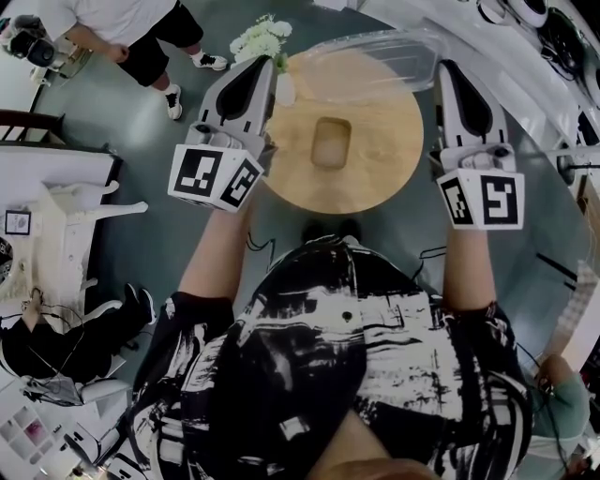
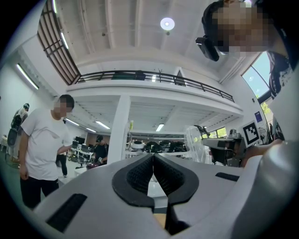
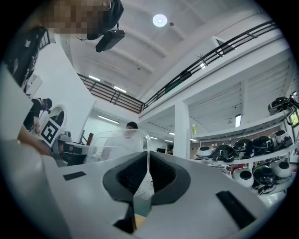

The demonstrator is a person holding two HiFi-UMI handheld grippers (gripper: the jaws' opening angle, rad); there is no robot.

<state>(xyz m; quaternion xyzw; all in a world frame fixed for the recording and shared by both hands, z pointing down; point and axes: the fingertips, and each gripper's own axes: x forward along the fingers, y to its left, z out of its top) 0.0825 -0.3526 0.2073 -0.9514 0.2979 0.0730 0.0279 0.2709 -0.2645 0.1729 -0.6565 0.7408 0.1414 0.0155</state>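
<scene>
My right gripper (image 1: 451, 69) is shut on the thin rim of a clear plastic container (image 1: 375, 54), which hangs over the far edge of a round wooden table (image 1: 384, 173). In the right gripper view the clear sheet is pinched between the jaws of the gripper (image 3: 147, 158), and the container's body (image 3: 117, 142) bulges to the left. My left gripper (image 1: 251, 77) is held near the table's left rim, beside a vase of white flowers (image 1: 261, 37). Its jaws (image 2: 153, 158) meet with nothing visible between them. The clear container (image 2: 194, 142) shows to its right.
A small rectangular tan box (image 1: 330, 142) sits at the table's centre. A person in a white shirt (image 1: 131, 28) stands at the far left, also seen in the left gripper view (image 2: 39, 149). A white desk (image 1: 56, 225) stands at the left. Shelves of helmets (image 3: 261, 172) are beyond.
</scene>
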